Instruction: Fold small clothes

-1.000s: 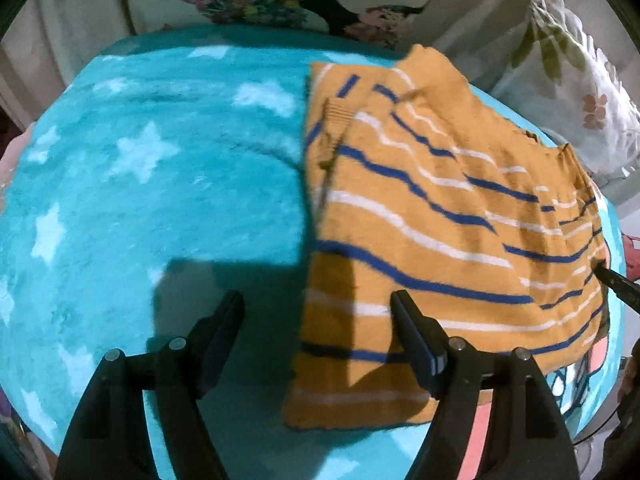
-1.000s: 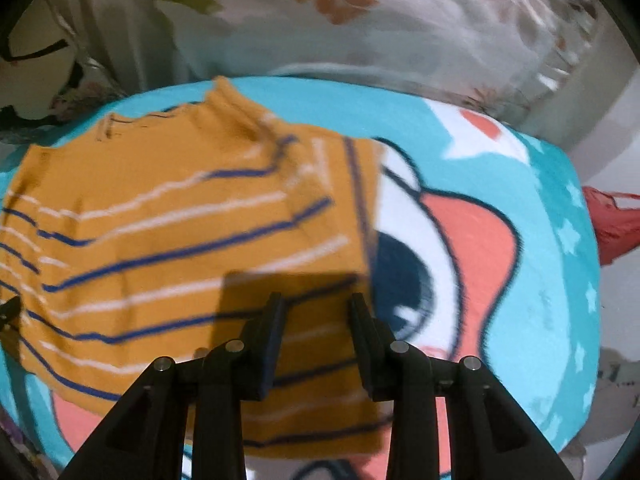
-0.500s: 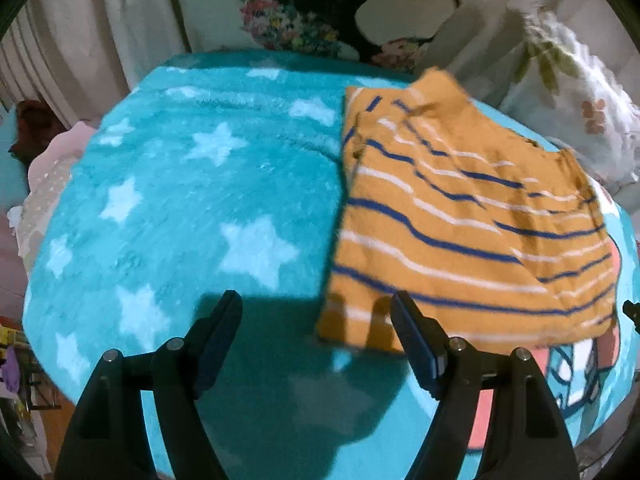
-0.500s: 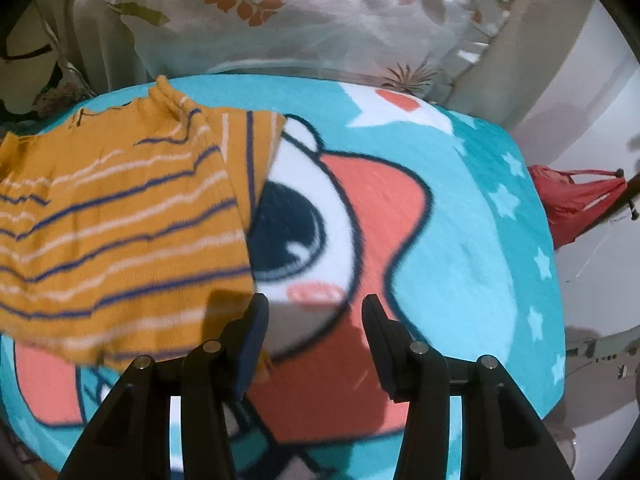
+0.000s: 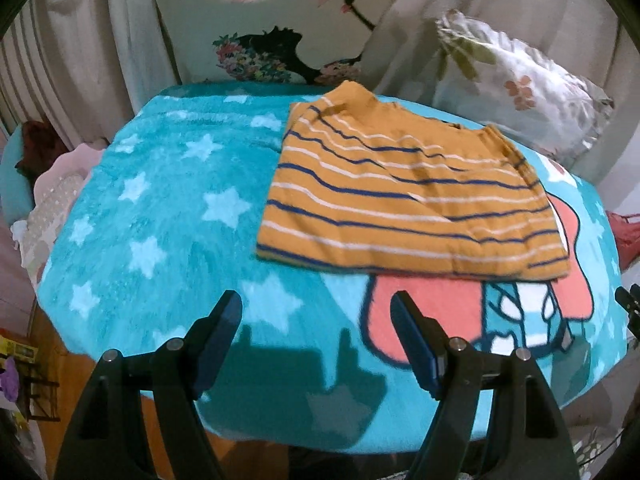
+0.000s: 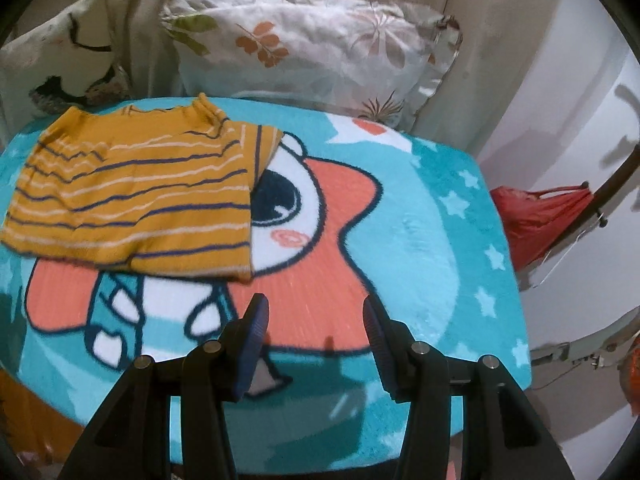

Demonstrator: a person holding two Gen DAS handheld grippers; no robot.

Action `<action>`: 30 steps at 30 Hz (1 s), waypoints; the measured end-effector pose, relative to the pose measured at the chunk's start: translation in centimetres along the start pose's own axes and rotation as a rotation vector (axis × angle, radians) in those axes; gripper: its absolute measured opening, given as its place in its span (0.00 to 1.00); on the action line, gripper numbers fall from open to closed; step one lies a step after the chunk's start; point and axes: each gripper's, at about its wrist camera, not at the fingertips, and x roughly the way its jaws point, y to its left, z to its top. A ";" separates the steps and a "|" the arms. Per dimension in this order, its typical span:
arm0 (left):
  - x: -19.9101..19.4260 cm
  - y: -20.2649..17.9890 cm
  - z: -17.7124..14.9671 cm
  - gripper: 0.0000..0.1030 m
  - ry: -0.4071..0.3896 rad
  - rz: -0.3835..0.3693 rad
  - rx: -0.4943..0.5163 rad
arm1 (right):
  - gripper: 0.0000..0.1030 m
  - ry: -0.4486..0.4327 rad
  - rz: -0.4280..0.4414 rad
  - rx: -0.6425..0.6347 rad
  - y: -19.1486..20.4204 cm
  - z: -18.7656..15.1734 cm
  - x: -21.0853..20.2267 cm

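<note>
Nearest the cameras, the left gripper (image 5: 316, 314) hangs over the blanket (image 5: 172, 216) with its jaws spread wide and nothing between them, casting a shadow on the turquoise pile below. The right gripper (image 6: 316, 316) is likewise released; its jaws have just been opening, and only the blanket's orange cartoon figure shows between them. Beyond both, apart from the fingertips, the shirt (image 5: 404, 196) lies folded flat on the blanket, mustard with navy and white stripes, its near hem just overlapping the cartoon figure. In the right wrist view the shirt (image 6: 136, 192) sits to the left, one folded edge beside the cartoon's eye. Farthest back, two floral pillows (image 5: 516, 88) lean against curtains (image 5: 80, 52).
</note>
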 end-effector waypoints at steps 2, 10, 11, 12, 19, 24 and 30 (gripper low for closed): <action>-0.7 -0.3 -0.6 0.74 -0.006 -0.001 0.000 | 0.51 -0.011 0.003 -0.002 -0.1 -0.7 -0.8; -3.0 -0.9 -2.8 0.74 -0.023 0.005 -0.001 | 0.51 -0.032 -0.005 -0.014 0.0 -2.5 -3.0; -3.2 -0.9 -2.9 0.74 -0.025 0.005 -0.003 | 0.51 -0.034 -0.002 -0.014 0.0 -2.6 -3.2; -3.3 -0.9 -3.0 0.74 -0.026 0.005 -0.004 | 0.51 -0.035 -0.006 -0.014 0.1 -2.7 -3.4; -3.4 -1.0 -2.9 0.74 -0.023 -0.005 -0.012 | 0.51 -0.062 -0.038 -0.040 1.1 -2.4 -4.8; -2.5 -0.7 -1.9 0.74 -0.013 -0.009 0.001 | 0.52 -0.064 -0.046 -0.057 2.3 -1.3 -4.3; -0.9 0.5 0.2 0.74 0.002 0.019 0.016 | 0.52 -0.019 0.004 -0.055 4.8 0.3 -2.3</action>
